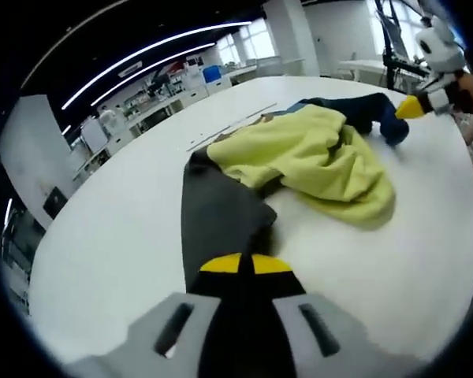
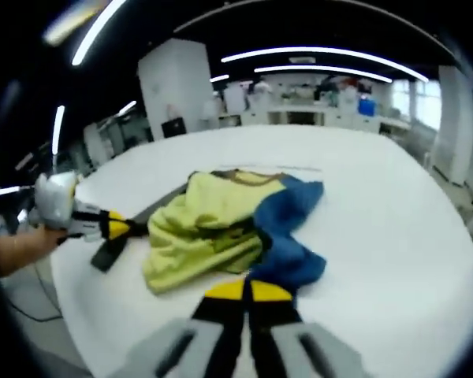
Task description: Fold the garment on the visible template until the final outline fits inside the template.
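We see a soft, crumpled cloth garment in yellow-green, dark grey and blue (image 1: 315, 157) lying in a heap on the wide white bench (image 1: 118, 236). It sits just ahead of both our tongs. Our left tongs (image 1: 240, 264) are pressed shut on the dark grey part (image 1: 221, 213), which stretches away from their tips toward the yellow heap. Our right tongs (image 2: 246, 290) are pinched shut on the blue part (image 2: 288, 228), right at its near edge. In the right gripper view the left tongs come in from the left side, holding the grey end. Some thin lines (image 1: 229, 126) show on the bench past the heap; we cannot tell if they are the template. The cloth looks light and floppy, so we think it will sag and bunch. Holding it at the edges or corners should help us spread it flat.
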The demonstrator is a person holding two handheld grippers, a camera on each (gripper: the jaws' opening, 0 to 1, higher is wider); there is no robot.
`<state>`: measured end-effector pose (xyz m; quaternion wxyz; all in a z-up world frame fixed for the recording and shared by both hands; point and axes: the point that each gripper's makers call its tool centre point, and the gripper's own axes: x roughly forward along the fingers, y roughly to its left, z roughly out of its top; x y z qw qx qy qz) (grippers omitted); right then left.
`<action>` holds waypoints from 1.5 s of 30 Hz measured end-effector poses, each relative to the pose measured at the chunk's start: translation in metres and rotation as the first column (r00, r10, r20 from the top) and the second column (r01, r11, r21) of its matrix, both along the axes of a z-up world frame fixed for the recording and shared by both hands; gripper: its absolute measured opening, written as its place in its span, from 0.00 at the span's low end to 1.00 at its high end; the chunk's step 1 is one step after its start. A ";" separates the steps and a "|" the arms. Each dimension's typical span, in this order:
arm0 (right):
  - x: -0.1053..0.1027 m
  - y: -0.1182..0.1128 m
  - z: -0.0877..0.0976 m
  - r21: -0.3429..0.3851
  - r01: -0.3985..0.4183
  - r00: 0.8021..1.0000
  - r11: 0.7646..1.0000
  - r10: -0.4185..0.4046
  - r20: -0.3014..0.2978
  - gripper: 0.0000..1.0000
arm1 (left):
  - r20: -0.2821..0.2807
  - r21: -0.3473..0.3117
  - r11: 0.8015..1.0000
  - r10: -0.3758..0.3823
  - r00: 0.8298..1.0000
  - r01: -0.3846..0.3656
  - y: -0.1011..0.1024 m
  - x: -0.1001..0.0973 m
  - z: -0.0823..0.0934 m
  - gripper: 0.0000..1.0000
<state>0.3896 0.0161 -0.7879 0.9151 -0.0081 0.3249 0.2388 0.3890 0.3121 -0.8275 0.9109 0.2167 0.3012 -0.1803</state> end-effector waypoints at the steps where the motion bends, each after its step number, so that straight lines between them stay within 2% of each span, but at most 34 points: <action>1: 0.001 -0.005 0.003 -0.005 0.009 1.000 1.000 -0.009 0.004 0.00 | -0.001 0.005 1.000 0.005 1.000 -0.005 0.003 -0.001 0.000 0.00; 7: 0.006 -0.032 0.016 -0.039 0.046 0.999 0.998 -0.045 0.018 0.00 | -0.007 0.042 0.998 0.042 0.999 -0.041 0.025 -0.003 0.000 0.00; 12: 0.012 -0.053 0.027 -0.023 0.088 0.996 0.996 -0.087 0.036 0.00 | 0.001 0.048 0.995 0.092 0.996 -0.092 0.045 -0.003 0.000 0.00; 20: 0.018 -0.093 0.029 -0.076 0.148 0.989 0.986 -0.146 0.027 0.00 | 0.000 0.090 0.985 0.147 0.989 -0.147 0.077 -0.003 -0.008 0.00; 25: 0.023 -0.117 0.022 -0.084 0.194 0.981 0.978 -0.194 0.000 0.00 | -0.010 0.104 0.980 0.172 0.985 -0.170 0.087 -0.006 -0.010 0.00; 29: 0.025 -0.124 0.023 0.008 0.249 0.968 0.969 -0.248 -0.034 0.00 | -0.011 0.109 0.977 0.186 0.983 -0.183 0.093 -0.005 -0.010 0.00; 37: 0.033 -0.161 0.020 -0.021 0.309 0.949 0.951 -0.309 -0.064 0.00 | -0.014 0.100 0.973 0.212 0.977 -0.210 0.107 0.000 -0.012 0.00; 39: 0.033 -0.169 0.016 -0.019 0.332 0.938 0.943 -0.332 -0.099 0.00 | -0.015 0.105 0.972 0.213 0.977 -0.210 0.109 0.001 -0.012 0.00; 43: 0.039 -0.186 0.010 -0.035 0.361 0.924 0.932 -0.363 -0.120 0.00 | -0.018 0.112 0.970 0.219 0.975 -0.216 0.113 0.003 -0.012 0.00; 44: 0.038 -0.187 0.008 -0.035 0.366 0.920 0.930 -0.367 -0.136 0.00 | -0.018 0.112 0.970 0.221 0.975 -0.217 0.113 0.002 -0.011 0.00; 45: 0.034 -0.185 0.004 -0.031 0.367 0.914 0.930 -0.367 -0.175 0.00 | -0.019 0.113 0.969 0.223 0.975 -0.220 0.113 0.001 -0.010 0.00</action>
